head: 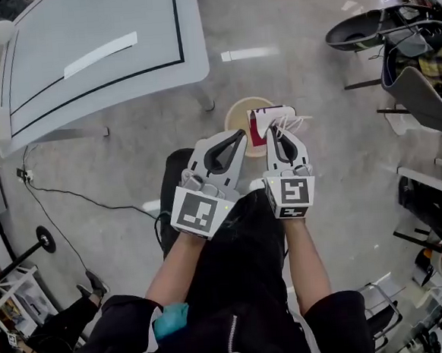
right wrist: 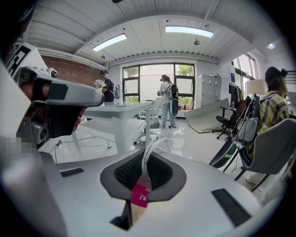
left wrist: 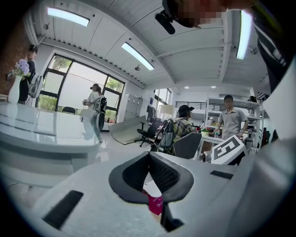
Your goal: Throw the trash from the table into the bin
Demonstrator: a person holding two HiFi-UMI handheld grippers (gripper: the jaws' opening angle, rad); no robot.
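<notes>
**Bag held over bin, both grippers closed on it**

The table (head: pixel 81 38) sat at 10 o'clock in the head view, well apart from the action. A white strip (head: pixel 101 54) lay on it; I couldn't tell if that was trash.

The bin (head: pixel 237 111), round and beige, stood on the floor at 12 o'clock, just past the gripper tips and near a table leg. The person stood right over it, probably so the drop could go straight down with no toss.

The bag (head: pixel 263 124), red and white paper, was off the table entirely. It hung over the bin's 3 o'clock side and covered part of the rim. It seemed placed to fall inside, but it sat toward the edge. A nudge toward 9 o'clock looked wise before release.

The right gripper (head: pixel 282 129) had its jaws clamped on the bag's top. The white cord handles (right wrist: pixel 150 147) looped up out of the tips, with magenta print showing below. Holding it by the top let the bag hang plumb.

The left gripper (head: pixel 238 136) was just beside the right one, at its 9 o'clock. Its jaws met at the tips with a sliver of white and magenta between them, so it read as pinching the bag's other edge. That was likely to stop the bag swinging.

For this item the task looked nearly done, since both grippers only had to let go.
</notes>
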